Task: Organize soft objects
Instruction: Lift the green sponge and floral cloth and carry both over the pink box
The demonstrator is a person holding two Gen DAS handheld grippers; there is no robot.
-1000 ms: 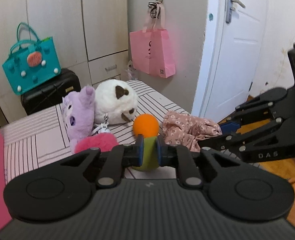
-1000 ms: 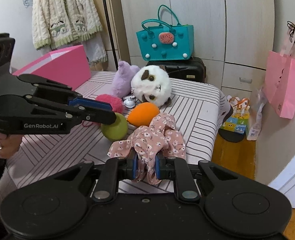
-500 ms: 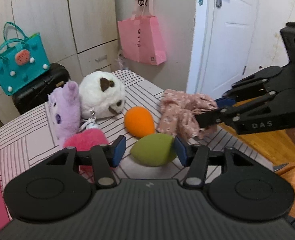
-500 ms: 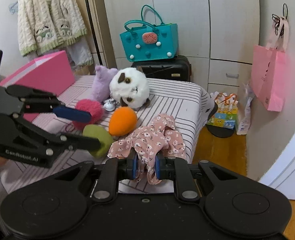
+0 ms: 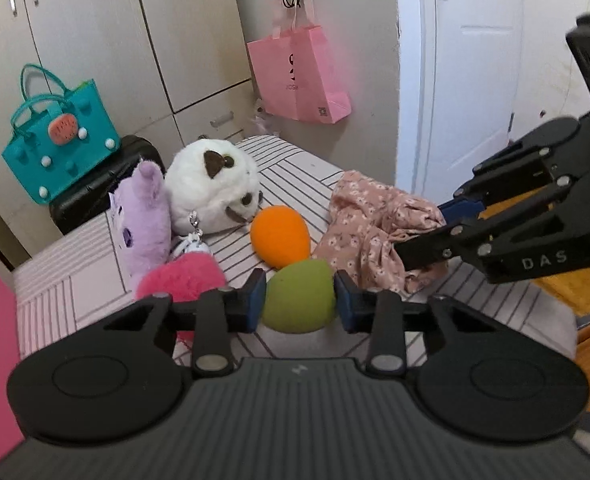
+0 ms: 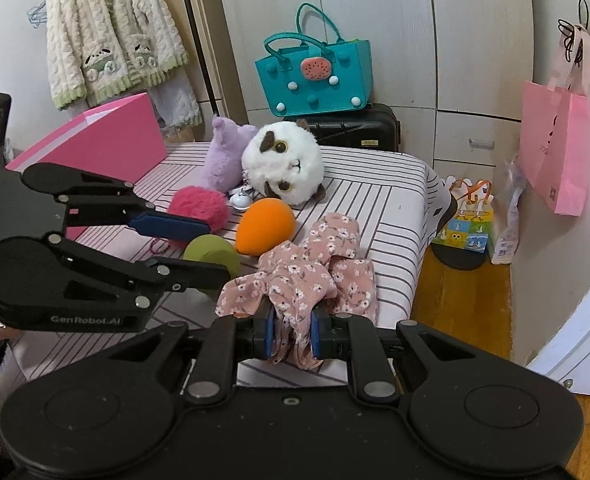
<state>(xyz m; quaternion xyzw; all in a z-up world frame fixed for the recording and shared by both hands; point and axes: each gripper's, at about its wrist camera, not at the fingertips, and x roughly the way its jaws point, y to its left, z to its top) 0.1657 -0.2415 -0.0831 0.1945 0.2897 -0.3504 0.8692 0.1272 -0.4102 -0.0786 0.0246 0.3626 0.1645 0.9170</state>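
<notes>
A green egg-shaped sponge (image 5: 295,308) lies on the striped bed (image 5: 75,280). My left gripper (image 5: 299,300) is closing on it, and both blue pads press its sides. In the right wrist view the left gripper (image 6: 217,250) reaches in from the left over the same sponge (image 6: 203,248). My right gripper (image 6: 291,330) is shut on a bunched pink floral cloth (image 6: 307,276) at the bed's near corner. An orange sponge (image 5: 281,236) sits just behind the green one.
A white plush (image 5: 211,188), a purple plush (image 5: 143,216) and a fuzzy pink ball (image 5: 183,276) crowd the bed's middle. A pink box (image 6: 107,140) stands at its left edge. Beyond are a teal bag (image 6: 315,80) on a black case, cupboards and a hanging pink bag (image 5: 299,76).
The left jaws opened wide around the green sponge, then closed on it again, now across a wider part. The right gripper kept its hold on the cloth and stayed put.
</notes>
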